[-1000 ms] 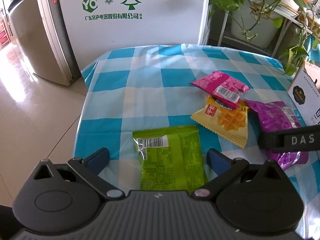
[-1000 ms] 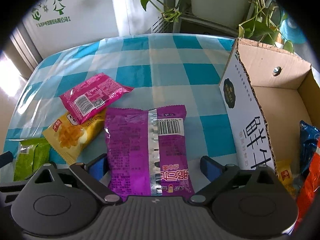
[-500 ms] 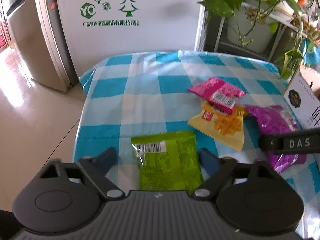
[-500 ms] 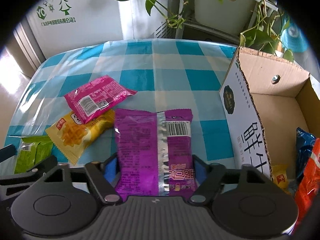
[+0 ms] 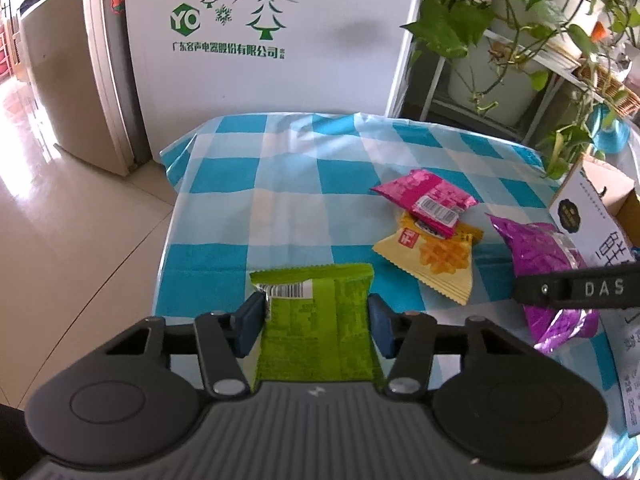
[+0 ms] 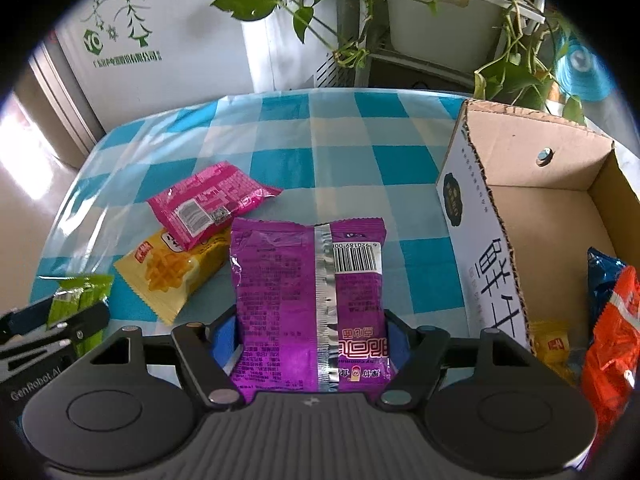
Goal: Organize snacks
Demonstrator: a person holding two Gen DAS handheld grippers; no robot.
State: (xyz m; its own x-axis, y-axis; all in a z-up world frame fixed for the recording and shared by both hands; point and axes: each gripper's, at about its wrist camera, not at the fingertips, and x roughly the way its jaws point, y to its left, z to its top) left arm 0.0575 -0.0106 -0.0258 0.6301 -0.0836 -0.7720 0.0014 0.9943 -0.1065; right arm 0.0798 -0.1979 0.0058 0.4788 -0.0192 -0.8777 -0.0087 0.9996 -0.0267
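R hand-held gripper [image 6: 312, 336] view alone shows box [image 6: 516, 152] interior.

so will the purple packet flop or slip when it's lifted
The purple packet looks puffy, so probably light and fairly shape-holding. Its glossy film may slip between the right gripper pads. The free far end could sag a little.

Table [image 5: 288, 184]: covered with a blue-and-white checked cloth, glossy as if under clear plastic.
Green pack [image 5: 316, 320]: seen at the near left edge of the table.
Yellow pack [image 6: 172, 272]: laid flat on the cloth, between the green and purple packs.
Pink pack [image 6: 208, 204]: rested partly on the yellow pack's far end.
Purple pack [image 6: 308, 300]: seen beside the yellow pack.
Box [image 6: 480, 236]: open cardboard, stood at the right; packs are held inside.
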